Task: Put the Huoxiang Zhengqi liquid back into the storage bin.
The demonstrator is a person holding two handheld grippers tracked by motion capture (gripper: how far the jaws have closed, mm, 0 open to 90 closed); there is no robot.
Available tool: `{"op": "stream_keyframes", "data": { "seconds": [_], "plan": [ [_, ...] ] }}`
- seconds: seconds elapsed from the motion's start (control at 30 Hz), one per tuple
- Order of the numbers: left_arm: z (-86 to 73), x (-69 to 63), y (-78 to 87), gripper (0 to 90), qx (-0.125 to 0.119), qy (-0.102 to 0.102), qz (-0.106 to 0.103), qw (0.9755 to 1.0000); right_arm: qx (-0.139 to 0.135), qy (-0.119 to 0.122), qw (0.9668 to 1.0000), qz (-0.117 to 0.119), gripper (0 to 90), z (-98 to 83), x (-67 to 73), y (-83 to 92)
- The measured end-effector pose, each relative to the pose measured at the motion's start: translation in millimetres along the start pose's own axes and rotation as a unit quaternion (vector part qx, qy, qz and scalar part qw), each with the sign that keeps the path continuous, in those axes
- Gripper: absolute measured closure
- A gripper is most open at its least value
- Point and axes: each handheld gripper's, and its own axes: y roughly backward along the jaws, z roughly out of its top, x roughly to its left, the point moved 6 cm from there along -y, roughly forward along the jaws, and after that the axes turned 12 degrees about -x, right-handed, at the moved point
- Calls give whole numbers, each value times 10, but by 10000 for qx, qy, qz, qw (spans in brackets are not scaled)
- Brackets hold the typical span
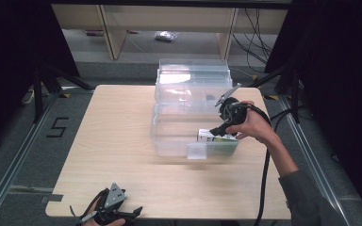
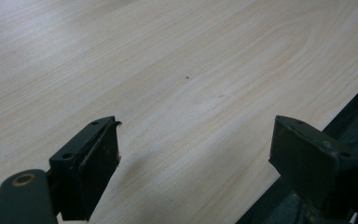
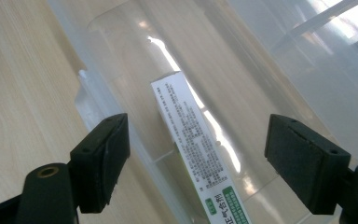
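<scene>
Right claw (image 3: 196,154) open wide over the box (image 3: 191,140) lying in the clear bin (image 1: 169,136), not gripping. Left claw (image 2: 196,158) open, empty, at bench (image 1: 118,141) edge.

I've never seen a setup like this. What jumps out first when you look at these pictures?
The clear plastic bin at the middle of the wooden table catches the eye first, its lid tipped up at the back. Inside, at its near right corner, lies a white-and-green box, with the right gripper poised open just above it. The left gripper waits, jaws apart, at the table's near edge.
</scene>
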Motion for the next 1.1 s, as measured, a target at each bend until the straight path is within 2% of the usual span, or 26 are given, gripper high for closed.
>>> {"op": "stream_keyframes", "data": {
  "seconds": [0.2,0.27,0.3,0.33,0.47,0.53,0.57,0.6,0.63,0.7,0.73,0.77,0.8,0.83,0.9,0.93,0.97,1.03,1.1],
  "plan": [
    [-2,12,-5,150,8,-21,44,10000,-125,69,9999,66,228,-60,31,-22],
    [-5,12,-9,150,8,-24,33,10000,-168,61,9998,43,226,-79,46,-18],
    [-6,13,-10,150,10,-26,34,10000,-116,-102,9999,34,226,-100,78,-7],
    [-5,13,-10,150,5,-22,33,10000,-181,19,9998,28,224,-110,80,-10],
    [-7,20,-5,150,45,-68,30,10000,-241,-52,9997,72,222,-164,153,2],
    [-7,23,-2,150,45,-72,31,10000,-321,-39,9995,64,222,-191,186,17],
    [-1,7,-4,150,-2,14,32,10000,-354,-77,9993,72,222,-201,201,24],
    [-4,13,1,150,41,-16,53,10000,-447,-3,9990,42,221,-205,196,32],
    [-4,16,2,150,48,-33,57,10000,-562,-39,9984,42,220,-212,213,29],
    [-6,24,9,150,82,-84,54,9999,-629,18,9980,71,222,-242,224,45],
    [-2,16,4,150,39,-33,61,10000,-638,-22,9979,87,224,-260,233,65],
    [-1,16,3,150,33,-29,59,10000,-624,-69,9980,6,221,-281,222,79],
    [-1,15,3,150,34,-27,62,10000,-708,-72,9975,22,220,-300,213,73],
    [-3,21,8,150,68,-72,52,9999,-694,-245,9973,-2,220,-323,234,92],
    [-5,24,10,150,81,-86,55,9999,-777,-258,9966,-35,212,-355,227,104],
    [-1,16,4,150,37,-26,60,10000,-763,-204,9969,-32,212,-365,221,125],
    [-1,15,4,150,38,-26,56,10000,-753,-273,9968,20,213,-386,247,134],
    [-3,18,3,150,54,-60,57,10000,-868,-184,9960,-52,214,-421,253,144],
    [-1,7,5,150,28,-17,34,10000,-925,-265,9954,-35,215,-454,296,153]
  ]
}}
